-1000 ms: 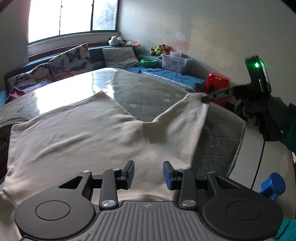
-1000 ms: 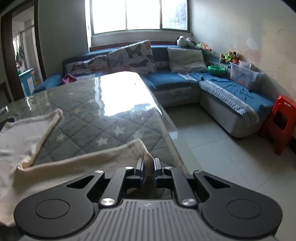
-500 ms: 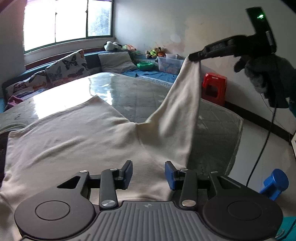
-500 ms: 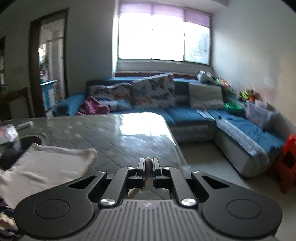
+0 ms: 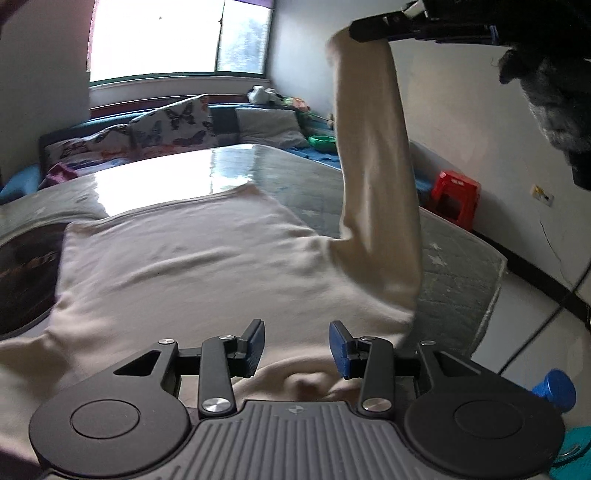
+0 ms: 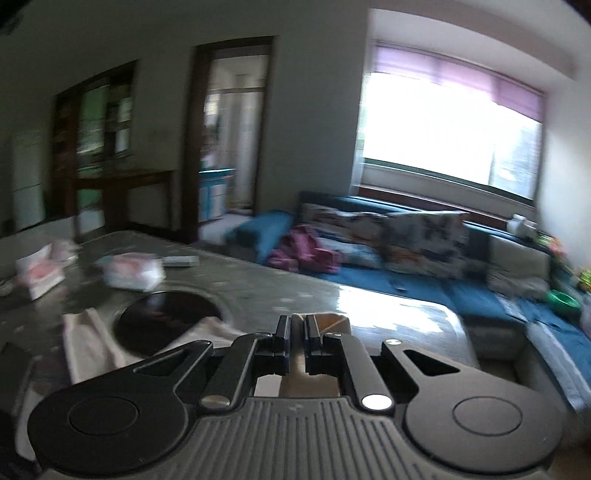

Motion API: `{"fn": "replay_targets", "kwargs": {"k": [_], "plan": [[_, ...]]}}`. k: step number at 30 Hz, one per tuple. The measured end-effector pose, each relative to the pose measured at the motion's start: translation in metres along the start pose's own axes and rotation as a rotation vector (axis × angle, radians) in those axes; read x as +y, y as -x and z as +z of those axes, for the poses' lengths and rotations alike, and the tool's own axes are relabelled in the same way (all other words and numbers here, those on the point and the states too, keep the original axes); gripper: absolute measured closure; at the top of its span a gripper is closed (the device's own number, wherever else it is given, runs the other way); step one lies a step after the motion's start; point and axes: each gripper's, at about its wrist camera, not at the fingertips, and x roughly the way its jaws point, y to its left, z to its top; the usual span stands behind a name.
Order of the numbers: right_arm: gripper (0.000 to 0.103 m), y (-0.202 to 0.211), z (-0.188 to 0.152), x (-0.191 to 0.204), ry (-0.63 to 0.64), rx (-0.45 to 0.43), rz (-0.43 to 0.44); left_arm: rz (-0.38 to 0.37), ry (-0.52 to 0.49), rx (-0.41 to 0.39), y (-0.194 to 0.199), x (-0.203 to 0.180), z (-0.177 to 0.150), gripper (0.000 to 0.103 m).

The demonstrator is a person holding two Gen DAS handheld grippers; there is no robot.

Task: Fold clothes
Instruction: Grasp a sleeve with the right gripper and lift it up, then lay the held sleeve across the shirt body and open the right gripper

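Raised higher than a moment ago, the right gripper (image 6: 296,334) stays clamped on the sleeve (image 5: 373,155) of the cream sweatshirt (image 5: 192,258), holding it upright above the quilted table (image 5: 454,258). Over the garment's spread body, the left gripper (image 5: 296,345) hovers with jaws apart, empty.

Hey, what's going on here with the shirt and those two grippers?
A person is folding a cream shirt spread on the table. The right gripper is shut on the end of one sleeve and holds it high above the table, so the sleeve hangs up off the shirt's body. The left gripper hovers open over the near edge of the shirt, gripping nothing.
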Motion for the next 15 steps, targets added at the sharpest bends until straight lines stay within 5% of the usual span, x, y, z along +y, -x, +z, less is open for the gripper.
{"fn": "replay_targets", "kwargs": {"k": [9, 15], "plan": [[0.097, -0.071, -0.012, 0.088, 0.108, 0.128, 0.229, 0.078, 0.111, -0.025, 0.026, 0.031, -0.017, 0.056], [0.094, -0.093, -0.039, 0.113, 0.122, 0.227, 0.33, 0.102, 0.163, -0.029, 0.033, 0.044, -0.022, 0.055]]}}
